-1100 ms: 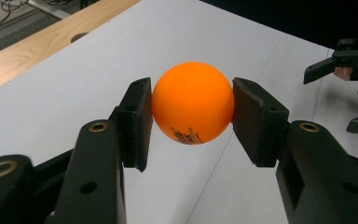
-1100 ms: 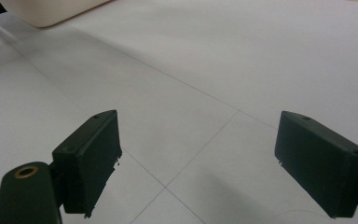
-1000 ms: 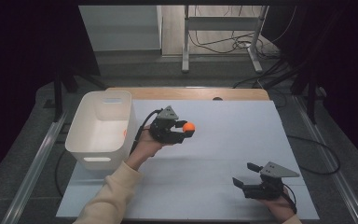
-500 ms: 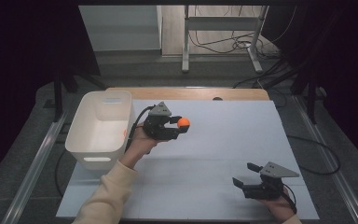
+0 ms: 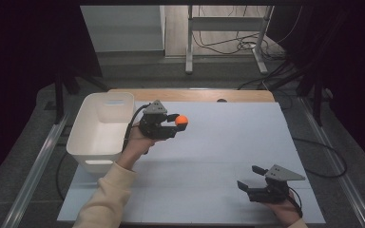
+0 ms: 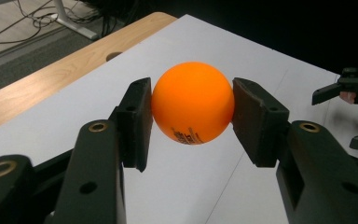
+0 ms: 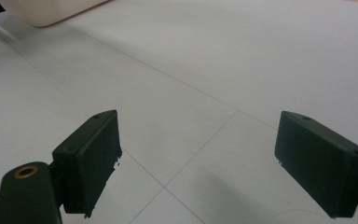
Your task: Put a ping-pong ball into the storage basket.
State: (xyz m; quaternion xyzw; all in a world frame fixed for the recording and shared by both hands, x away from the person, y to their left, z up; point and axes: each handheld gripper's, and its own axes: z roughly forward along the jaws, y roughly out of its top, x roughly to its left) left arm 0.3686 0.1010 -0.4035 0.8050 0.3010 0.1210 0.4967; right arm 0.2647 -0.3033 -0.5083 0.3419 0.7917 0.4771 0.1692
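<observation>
An orange ball with small black print sits squeezed between the pads of my left gripper, which is shut on it and held above the white table, just right of the white bin. Near the front right of the table my right gripper stands open, its jaws wide apart over bare table surface with nothing between them. That same right gripper appears far off in the left gripper view.
The white table top has a wooden strip along its far edge. A corner of the bin appears at the top left of the right gripper view. Table legs and cables lie on the floor beyond.
My left gripper has carried the orange ball a little leftwards and away from me, towards the bin, and slightly higher. The right gripper has stayed put.
</observation>
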